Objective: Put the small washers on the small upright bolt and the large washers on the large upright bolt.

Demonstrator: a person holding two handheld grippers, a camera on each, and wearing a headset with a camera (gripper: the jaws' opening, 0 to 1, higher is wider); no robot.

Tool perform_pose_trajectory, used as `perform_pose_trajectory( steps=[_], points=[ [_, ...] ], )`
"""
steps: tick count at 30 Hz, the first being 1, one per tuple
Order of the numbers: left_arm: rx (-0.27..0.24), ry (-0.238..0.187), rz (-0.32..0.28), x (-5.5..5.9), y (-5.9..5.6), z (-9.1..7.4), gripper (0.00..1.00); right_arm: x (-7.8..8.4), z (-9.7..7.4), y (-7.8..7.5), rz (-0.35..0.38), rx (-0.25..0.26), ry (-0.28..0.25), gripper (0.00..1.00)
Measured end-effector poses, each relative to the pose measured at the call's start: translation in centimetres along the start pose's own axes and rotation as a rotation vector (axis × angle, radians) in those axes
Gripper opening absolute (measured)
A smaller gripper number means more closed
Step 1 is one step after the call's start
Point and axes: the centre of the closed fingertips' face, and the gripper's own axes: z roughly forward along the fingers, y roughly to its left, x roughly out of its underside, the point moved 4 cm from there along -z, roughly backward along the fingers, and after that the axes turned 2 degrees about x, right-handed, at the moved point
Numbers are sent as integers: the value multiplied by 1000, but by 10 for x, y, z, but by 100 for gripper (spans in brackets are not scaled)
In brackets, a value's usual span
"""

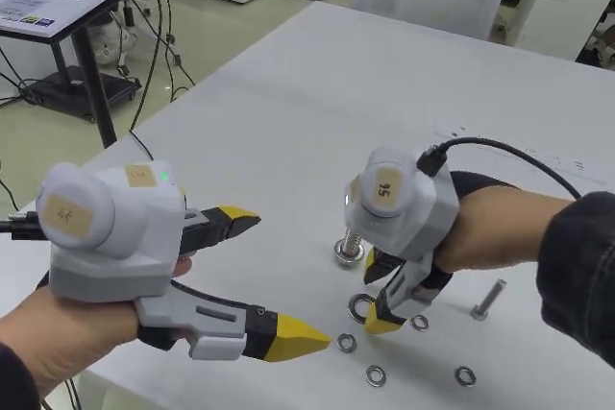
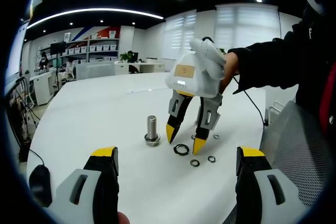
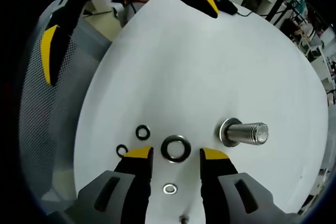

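The right gripper (image 2: 185, 132) points steeply down at the bench (image 1: 317, 122), its yellow tips just above the surface. Its jaws are parted and grasp nothing. In the right gripper view, the large washer (image 3: 176, 148) lies flat on the bench in the gap between the two tips, and it cannot be told whether either tip touches it.

The left gripper (image 1: 274, 276) is held low at the near left edge of the bench. It lies roughly level and points across toward the bolts, with its jaws spread wide and nothing between them.

The large bolt (image 1: 351, 245) stands upright just left of the right gripper. Its wider base is on the bench and its threaded shank points straight up, so its long axis is vertical. The small bolt (image 1: 488, 299) is off to the right, apart from the washers. It looks slanted in the head view, and it cannot be told whether it stands or lies.

The small washers lie flat and loose on the near side of the right gripper. One (image 1: 346, 342) is just near of the large washer and one (image 1: 420, 322) is beside the gripper's near tip. Two more (image 1: 376, 374) (image 1: 465, 375) lie closer to the near edge.
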Motion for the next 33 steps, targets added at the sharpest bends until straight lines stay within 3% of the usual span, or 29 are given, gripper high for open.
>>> perform_pose_trajectory(
  steps=[33],
  points=[
    [-57, -23, -2, -5, 11, -6, 93, 4, 2, 1, -2, 2, -8, 25]
  ],
)
